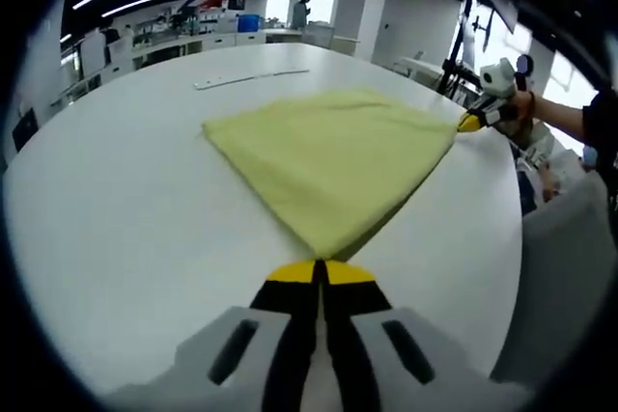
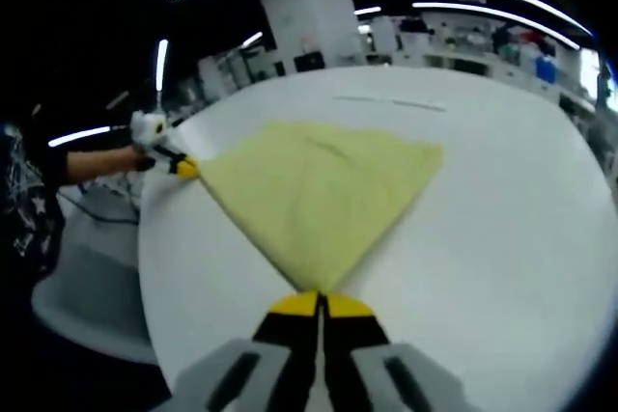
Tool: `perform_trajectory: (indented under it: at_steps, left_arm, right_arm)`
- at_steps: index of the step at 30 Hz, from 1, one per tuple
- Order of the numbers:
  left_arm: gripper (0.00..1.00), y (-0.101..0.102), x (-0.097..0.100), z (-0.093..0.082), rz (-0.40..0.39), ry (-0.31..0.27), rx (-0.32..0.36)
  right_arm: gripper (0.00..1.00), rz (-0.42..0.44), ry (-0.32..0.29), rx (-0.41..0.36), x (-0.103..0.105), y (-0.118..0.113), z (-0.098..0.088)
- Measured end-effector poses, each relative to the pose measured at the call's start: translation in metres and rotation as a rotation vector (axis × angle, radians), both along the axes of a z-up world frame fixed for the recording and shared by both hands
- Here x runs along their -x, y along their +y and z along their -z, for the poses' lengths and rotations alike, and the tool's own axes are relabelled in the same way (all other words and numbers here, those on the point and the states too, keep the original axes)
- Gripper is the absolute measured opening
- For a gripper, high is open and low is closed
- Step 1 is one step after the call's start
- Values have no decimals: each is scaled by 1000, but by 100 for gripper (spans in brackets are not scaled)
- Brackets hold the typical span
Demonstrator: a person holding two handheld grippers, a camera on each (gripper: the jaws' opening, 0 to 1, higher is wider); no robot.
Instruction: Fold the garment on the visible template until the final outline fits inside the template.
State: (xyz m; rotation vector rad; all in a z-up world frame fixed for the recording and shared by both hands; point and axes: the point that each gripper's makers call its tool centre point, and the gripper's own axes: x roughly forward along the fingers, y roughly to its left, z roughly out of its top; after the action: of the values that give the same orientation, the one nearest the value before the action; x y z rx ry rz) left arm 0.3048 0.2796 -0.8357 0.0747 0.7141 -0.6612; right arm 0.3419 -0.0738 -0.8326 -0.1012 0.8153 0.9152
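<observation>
Your left tongs are pinched tight on one corner of the yellow garment. Your right tongs are clamped on the opposite corner, with the cloth flat on the white bench between them.

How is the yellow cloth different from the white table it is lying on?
The yellow garment is soft fabric, folded into a pointed shape with layered edges; the white table is hard, smooth and rounded. The garment is pale yellow and matte, the table plain white with a slight sheen. The garment covers only the middle of the table. Both lie flat. The left gripper and right gripper each pinch a garment corner.
</observation>
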Motion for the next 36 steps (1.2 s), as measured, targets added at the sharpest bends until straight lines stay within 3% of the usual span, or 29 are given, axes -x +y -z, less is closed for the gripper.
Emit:
perform_trajectory:
  at_steps: [20, 34, 36]
  left_arm:
    - [0, -10, 25, 1, 36, 12, -21]
    - [0, -7, 24, 4, -35, 24, 4]
    - [3, -7, 24, 2, -36, 19, 7]
  right_arm:
    - [0, 22, 15, -6, 33, 0, -1]
    - [0, 76, 31, 10, 25, -2, 0]
    - [8, 82, 28, 9, 24, -2, -2]
